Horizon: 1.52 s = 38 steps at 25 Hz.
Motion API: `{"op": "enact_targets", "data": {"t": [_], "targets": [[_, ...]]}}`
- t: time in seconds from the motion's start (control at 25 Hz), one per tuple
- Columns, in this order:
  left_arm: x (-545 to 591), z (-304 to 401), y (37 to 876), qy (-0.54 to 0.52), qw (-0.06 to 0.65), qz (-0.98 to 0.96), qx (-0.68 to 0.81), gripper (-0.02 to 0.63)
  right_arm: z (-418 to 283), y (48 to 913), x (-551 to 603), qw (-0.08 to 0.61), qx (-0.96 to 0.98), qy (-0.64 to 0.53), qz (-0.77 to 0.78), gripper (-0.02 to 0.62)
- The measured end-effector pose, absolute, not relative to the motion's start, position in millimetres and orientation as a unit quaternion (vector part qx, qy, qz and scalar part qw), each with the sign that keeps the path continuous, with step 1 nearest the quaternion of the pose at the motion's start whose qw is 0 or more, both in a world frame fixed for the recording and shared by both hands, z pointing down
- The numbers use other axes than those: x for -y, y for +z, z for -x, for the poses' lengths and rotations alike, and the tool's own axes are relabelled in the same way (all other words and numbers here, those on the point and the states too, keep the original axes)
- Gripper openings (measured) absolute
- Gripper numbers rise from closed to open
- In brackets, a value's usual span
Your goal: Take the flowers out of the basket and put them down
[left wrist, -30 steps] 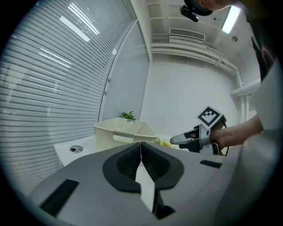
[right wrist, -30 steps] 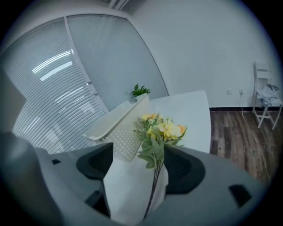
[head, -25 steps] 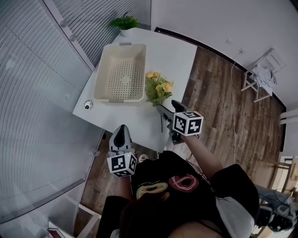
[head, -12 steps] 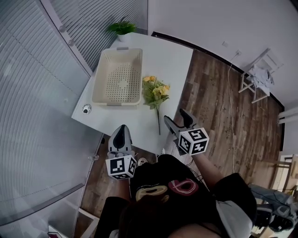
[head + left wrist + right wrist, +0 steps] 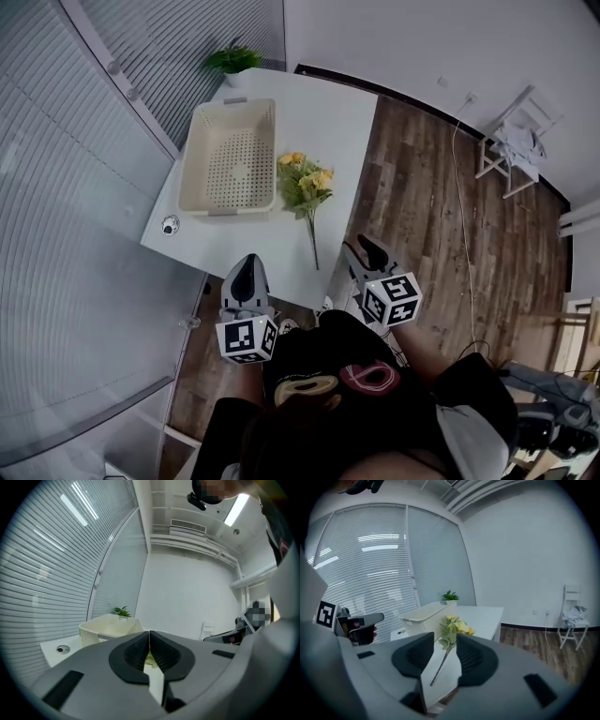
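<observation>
While the bunch of yellow flowers (image 5: 305, 183) lies on the white desk (image 5: 328, 112) just beside the cream perforated plastic basket (image 5: 189, 155), the right gripper (image 5: 364, 249) hovers near the stem's end, its empty jaws closing; the left gripper (image 5: 246, 264) is closed and empty.

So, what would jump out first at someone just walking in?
First the bunch of yellow flowers, lying on the white table right beside the empty cream basket. Then the two marker-cubed tools the person holds near the table's front edge. The left gripper has its fingers shut, and the right gripper has its fingers closing with nothing between them.
</observation>
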<state>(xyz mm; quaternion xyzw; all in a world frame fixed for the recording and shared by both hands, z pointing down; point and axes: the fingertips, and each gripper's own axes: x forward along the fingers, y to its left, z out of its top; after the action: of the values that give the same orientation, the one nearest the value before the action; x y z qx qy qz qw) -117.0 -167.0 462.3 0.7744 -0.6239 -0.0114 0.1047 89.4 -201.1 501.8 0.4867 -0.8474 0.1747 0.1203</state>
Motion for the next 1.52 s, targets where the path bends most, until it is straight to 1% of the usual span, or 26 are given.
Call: {"op": "enact_targets", "data": {"t": [0.04,0.2,0.28,0.4,0.6,1.08,1.52], "targets": [[167,114,462,-0.011,0.103,-0.777,0.621,0.018,-89,499,200,0.113,0.849,0.168,-0.488,0.145],[163,107,462,-0.012,0.098,-0.783,0.613,0.018,-88,487,197,0.089,0.851,0.137,-0.5,0.033],[160,106,461,-0.013,0.098,-0.784,0.613,0.018,-90,482,195,0.089,0.846,0.12,-0.513,0.015],[154,104,460,-0.015,0.097,-0.783,0.614,0.018,-99,480,192,0.096,0.832,0.103,-0.537,0.011],[146,104,457,-0.017,0.096,-0.783,0.614,0.018,-105,477,187,0.089,0.825,0.106,-0.548,0.009],[131,107,468,-0.011,0.104,-0.783,0.613,0.018,-90,485,169,0.111,0.836,0.089,-0.53,0.009],[129,106,468,-0.007,0.097,-0.788,0.608,0.018,-82,489,163,0.127,0.842,0.07,-0.52,0.009]]}}
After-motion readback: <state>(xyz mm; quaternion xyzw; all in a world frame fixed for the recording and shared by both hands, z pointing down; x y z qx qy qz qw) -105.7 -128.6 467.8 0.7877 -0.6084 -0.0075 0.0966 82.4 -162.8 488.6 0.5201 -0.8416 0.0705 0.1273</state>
